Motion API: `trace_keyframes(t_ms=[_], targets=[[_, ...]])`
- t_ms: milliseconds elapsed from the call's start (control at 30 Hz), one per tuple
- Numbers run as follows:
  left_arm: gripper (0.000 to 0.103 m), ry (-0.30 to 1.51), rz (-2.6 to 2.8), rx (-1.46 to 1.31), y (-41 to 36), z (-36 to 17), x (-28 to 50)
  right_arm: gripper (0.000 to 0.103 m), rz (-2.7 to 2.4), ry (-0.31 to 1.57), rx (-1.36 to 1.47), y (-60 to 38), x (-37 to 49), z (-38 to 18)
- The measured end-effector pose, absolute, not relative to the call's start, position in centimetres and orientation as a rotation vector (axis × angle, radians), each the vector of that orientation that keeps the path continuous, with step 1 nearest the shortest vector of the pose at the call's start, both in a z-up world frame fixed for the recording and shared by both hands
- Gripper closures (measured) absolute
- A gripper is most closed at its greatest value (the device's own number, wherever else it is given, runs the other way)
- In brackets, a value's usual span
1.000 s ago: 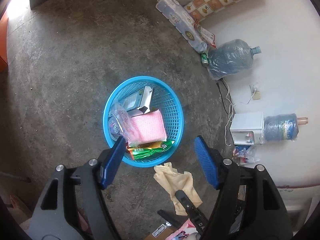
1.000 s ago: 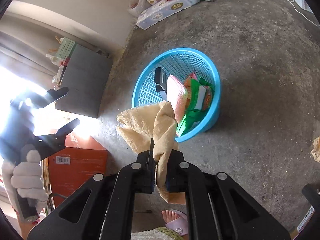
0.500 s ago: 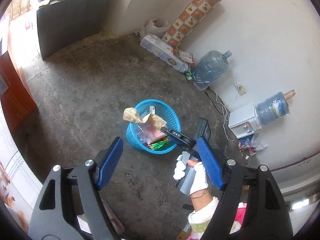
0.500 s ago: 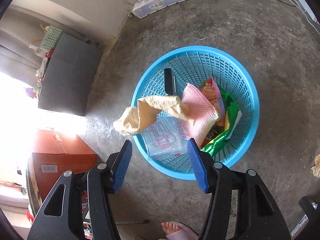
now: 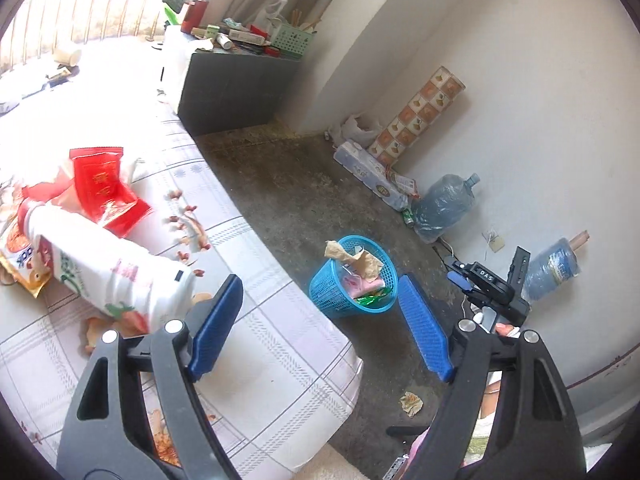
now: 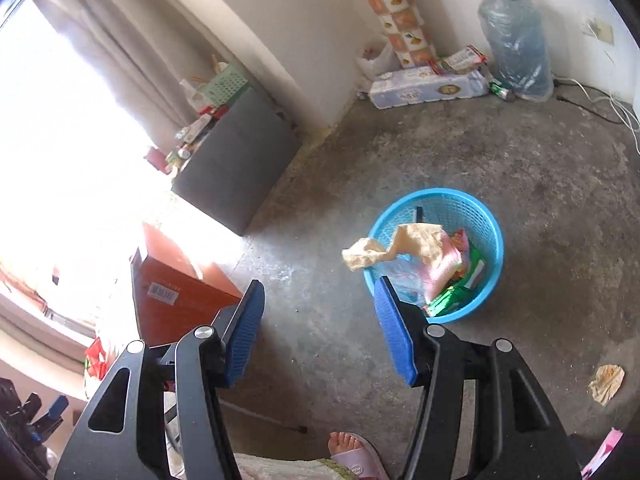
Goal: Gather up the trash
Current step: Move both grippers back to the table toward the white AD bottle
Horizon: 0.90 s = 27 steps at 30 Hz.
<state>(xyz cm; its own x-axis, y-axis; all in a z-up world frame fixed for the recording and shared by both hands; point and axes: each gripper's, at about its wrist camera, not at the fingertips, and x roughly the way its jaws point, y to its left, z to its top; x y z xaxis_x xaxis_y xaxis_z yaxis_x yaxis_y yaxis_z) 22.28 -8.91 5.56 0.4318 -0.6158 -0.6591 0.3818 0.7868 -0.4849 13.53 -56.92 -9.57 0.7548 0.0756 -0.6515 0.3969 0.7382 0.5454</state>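
Ahead of my right hand-held gripper [image 6: 318,330], whose jaws gape empty, the crumpled tan paper towel [image 6: 394,246] drapes over the round blue plastic mesh basket's [image 6: 486,216] rim; my left hand-held gripper [image 5: 320,324] is opening, empty.

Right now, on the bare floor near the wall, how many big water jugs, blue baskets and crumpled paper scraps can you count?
Water jugs: 2
Blue basket: 1
Crumpled paper scrap on the floor: 1
Total: 4
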Motion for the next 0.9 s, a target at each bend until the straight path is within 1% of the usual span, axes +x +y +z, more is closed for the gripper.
trace_keyframes(t_ms=[167,333,500,633,767,900], targets=[[0.027,0.903,-0.449,-0.412,0.8,4.0,19.4,0.043,0.113,0.729,0.545,-46.6,16.9,-3.9],[0.027,0.894,-0.318,-0.544,8.1,1.9,16.7,0.041,0.371,0.812,0.368,-34.0,20.9,-2.0],[0.027,0.875,-0.272,-0.589,11.9,1.0,15.2,0.041,0.555,0.881,0.197,-23.0,24.5,-2.0],[0.027,0.868,-0.278,-0.616,13.6,0.4,14.5,0.041,0.554,0.914,0.05,-17.2,27.6,-2.7],[0.027,0.869,-0.295,-0.631,14.6,-0.3,14.0,0.041,0.601,1.104,0.085,-14.8,30.6,-5.6],[0.027,0.849,-0.295,-0.655,16.1,-0.8,13.8,0.041,0.801,1.139,0.163,-13.2,27.5,-5.0]])
